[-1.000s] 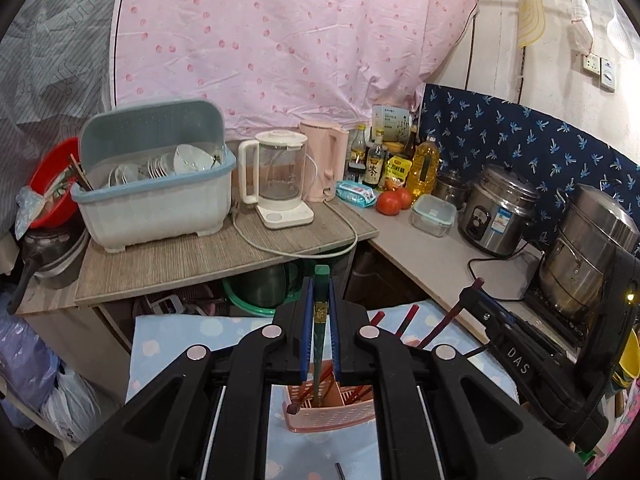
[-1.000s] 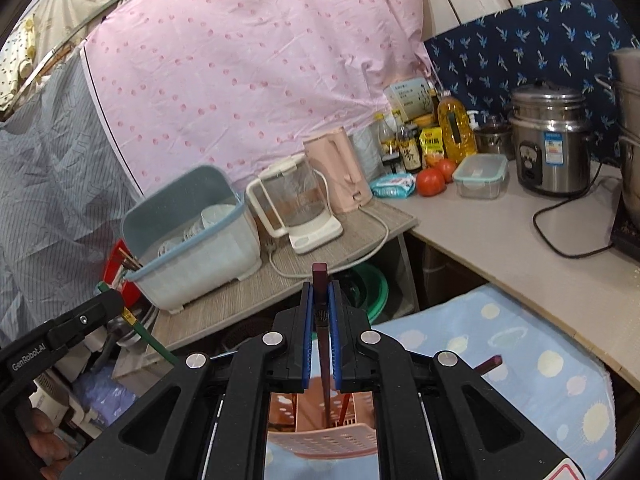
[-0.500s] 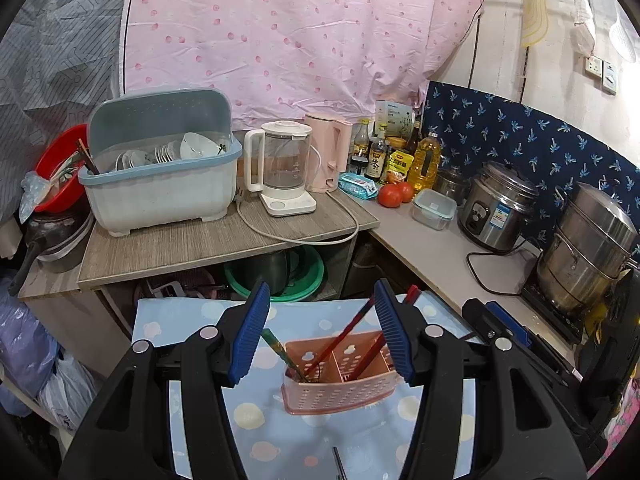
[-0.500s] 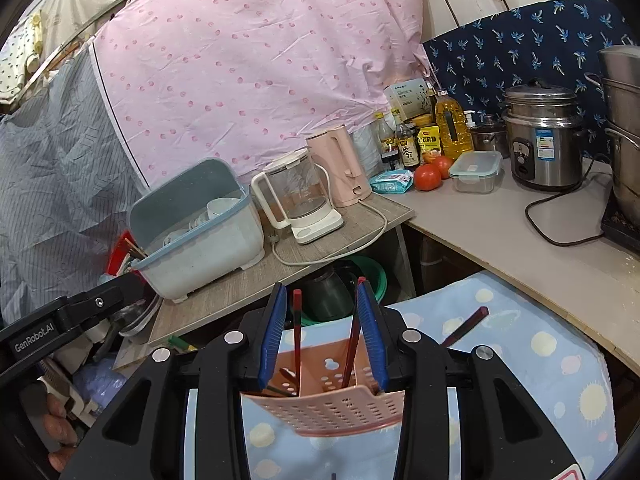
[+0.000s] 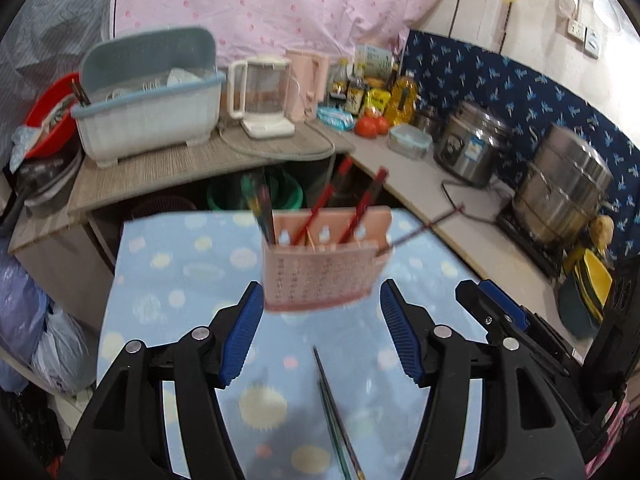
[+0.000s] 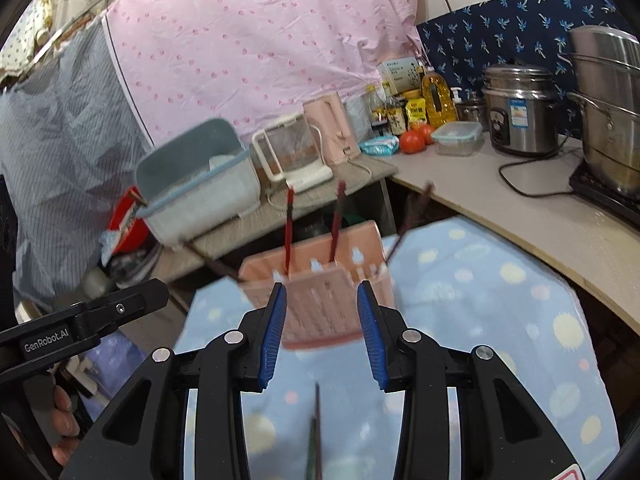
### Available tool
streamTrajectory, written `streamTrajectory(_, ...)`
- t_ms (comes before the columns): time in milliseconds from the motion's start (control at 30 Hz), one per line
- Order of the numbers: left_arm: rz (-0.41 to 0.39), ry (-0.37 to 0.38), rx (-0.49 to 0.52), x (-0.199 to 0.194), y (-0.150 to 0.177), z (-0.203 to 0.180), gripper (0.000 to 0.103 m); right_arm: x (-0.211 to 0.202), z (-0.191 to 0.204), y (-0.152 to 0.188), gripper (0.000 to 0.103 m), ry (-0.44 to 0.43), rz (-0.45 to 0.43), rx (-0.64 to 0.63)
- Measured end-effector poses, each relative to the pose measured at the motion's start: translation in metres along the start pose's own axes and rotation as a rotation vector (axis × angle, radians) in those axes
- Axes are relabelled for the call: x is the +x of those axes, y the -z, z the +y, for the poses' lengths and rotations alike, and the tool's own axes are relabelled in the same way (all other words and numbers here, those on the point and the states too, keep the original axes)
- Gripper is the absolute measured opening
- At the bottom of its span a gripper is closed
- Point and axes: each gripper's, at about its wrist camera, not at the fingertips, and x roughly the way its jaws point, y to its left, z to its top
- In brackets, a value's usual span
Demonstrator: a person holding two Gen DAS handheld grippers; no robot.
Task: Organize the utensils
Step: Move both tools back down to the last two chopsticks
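A pink perforated utensil holder point(image 5: 320, 276) stands on a table with a blue dotted cloth point(image 5: 168, 280). Red chopsticks point(image 5: 320, 208) and a dark green one point(image 5: 262, 208) stick up out of it. My left gripper point(image 5: 321, 286) hovers just in front of the holder, its jaws opening with nothing between them. In the right wrist view my right gripper point(image 6: 321, 287) is open in front of the same holder point(image 6: 320, 300), and two red chopsticks point(image 6: 289, 232) rise behind it. A loose pair of chopsticks point(image 5: 336, 412) lies on the cloth below both grippers.
A grey dish rack point(image 5: 148, 120), a glass kettle point(image 5: 264, 100), bottles and tomatoes sit on the counter behind. A rice cooker point(image 5: 468, 148) and a steel pot point(image 5: 568, 188) stand at the right. A hand point(image 6: 60, 428) holds the other gripper at lower left.
Both grippers were shut on a chopstick above the holder. They have opened, let the chopsticks drop in, and drawn back and down from the holder.
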Motion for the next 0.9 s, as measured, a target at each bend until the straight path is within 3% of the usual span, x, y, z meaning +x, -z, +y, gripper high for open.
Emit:
streamTrajectory(167, 0.093, 0.006, 0.01, 0.004, 0.062, -0.003, 0.058, -0.015, -0.009, 0.06, 0.036, 0.023, 0.097, -0.014)
streamTrajectory(467, 0.261, -0.049, 0.014, 0.02, 0.163, 0.005, 0.057, -0.02, -0.021, 0.16, 0.036, 0.069, 0.287, -0.041)
streamTrajectory(633, 0.317, -0.07, 0.01, 0.023, 0.202, 0.009, 0.057, -0.022, -0.01, 0.191, 0.036, 0.063, 0.334, -0.082)
streamTrajectory(900, 0.353, -0.08, -0.005, 0.018, 0.226, 0.017, 0.057, -0.016, 0.007, 0.213, 0.036, 0.037, 0.382, -0.131)
